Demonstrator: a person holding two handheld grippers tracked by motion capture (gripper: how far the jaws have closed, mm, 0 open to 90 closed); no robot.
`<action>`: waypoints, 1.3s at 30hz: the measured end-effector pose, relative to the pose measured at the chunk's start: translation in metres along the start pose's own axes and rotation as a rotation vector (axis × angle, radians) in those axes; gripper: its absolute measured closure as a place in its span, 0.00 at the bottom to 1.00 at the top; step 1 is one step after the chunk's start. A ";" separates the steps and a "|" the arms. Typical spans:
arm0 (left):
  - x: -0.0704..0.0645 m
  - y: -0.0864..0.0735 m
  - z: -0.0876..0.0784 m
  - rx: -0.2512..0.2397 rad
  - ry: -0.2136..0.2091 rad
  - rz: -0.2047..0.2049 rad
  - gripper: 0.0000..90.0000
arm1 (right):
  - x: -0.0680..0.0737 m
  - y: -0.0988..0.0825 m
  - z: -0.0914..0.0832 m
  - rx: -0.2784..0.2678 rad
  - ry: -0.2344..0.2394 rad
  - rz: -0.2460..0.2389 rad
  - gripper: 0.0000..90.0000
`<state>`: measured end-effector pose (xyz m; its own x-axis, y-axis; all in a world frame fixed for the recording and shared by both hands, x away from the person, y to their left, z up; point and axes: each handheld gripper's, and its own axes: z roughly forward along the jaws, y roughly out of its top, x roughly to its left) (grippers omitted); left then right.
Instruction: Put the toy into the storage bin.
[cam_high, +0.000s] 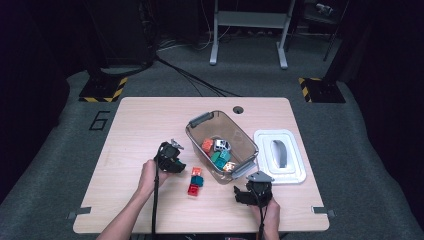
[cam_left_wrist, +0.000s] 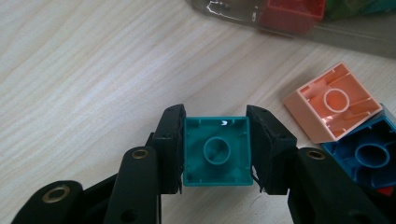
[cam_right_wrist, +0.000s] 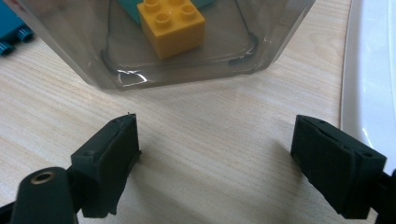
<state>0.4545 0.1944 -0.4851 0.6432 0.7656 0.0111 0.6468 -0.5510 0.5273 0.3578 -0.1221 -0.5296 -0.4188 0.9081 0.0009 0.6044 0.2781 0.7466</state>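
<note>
The table (cam_high: 135, 125) holds a clear bin (cam_high: 200, 121) already containing several bricks. Beside the bin, three bricks (cam_high: 195, 181) remain loose. The left gripper (cam_left_wrist: 215, 149) is clamped on a teal brick (cam_left_wrist: 217, 151) near them, likely next for binning; the right gripper (cam_right_wrist: 215, 165) stands open, holding nothing, before the bin.

free: bare table (cam_high: 135, 130) at 9–12 o'clock of left gripper (cam_high: 170, 158) | blocked: bricks (cam_high: 196, 181) at 4 o'clock, bin (cam_high: 200, 121) at 2 | right gripper (cam_high: 255, 192) – bin at 12, lid (cam_high: 297, 172) at 2
</note>
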 end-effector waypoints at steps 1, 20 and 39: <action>0.000 0.000 0.000 0.000 0.000 0.000 0.66 | 0.000 0.000 0.000 0.000 0.000 0.000 0.16; 0.012 0.019 -0.039 -0.084 0.018 -0.003 0.66 | 0.000 0.000 0.000 0.000 0.002 -0.001 0.16; 0.017 0.047 -0.072 -0.164 0.050 0.011 0.66 | 0.000 0.000 0.000 0.002 -0.001 0.000 0.16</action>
<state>0.4660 0.2055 -0.3988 0.6260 0.7777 0.0579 0.5618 -0.5012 0.6582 0.3578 -0.1222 -0.5295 -0.4178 0.9086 0.0003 0.6060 0.2784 0.7451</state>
